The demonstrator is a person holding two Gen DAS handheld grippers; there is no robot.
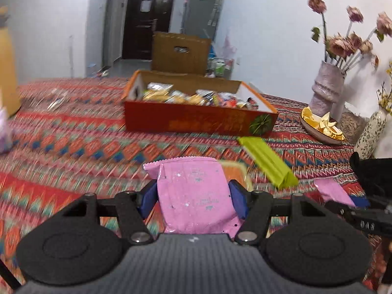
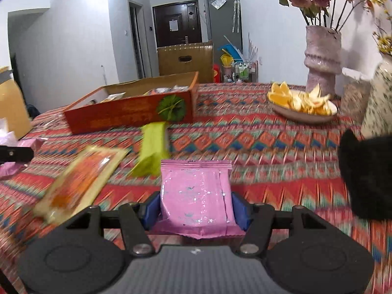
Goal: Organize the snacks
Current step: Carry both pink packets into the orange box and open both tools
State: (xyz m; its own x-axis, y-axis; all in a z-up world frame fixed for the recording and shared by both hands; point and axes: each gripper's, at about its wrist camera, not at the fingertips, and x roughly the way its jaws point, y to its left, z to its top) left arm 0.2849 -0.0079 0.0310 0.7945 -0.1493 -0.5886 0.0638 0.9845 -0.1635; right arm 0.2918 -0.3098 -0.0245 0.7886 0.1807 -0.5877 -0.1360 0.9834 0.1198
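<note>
Above patterned cloth (image 1: pixel 73 147): L gripper (image 1: pixel 193 196) & R gripper (image 2: pixel 196 204) each clamp a pink packet (image 1: pixel 193 191) (image 2: pixel 196 193). Step: carry. Next, you need both over snack box (image 1: pixel 196 120), then release.

Right gripper (image 2: pixel 196 204) clamped on 1 pink packet (image 2: pixel 197 202). Beyond it, 1 green packet (image 2: pixel 154 150) and, leftward, 1 orange packet (image 2: pixel 80 181) on the patterned cloth (image 2: pixel 269 152), near the snack-filled red box (image 2: pixel 129 112).
</note>
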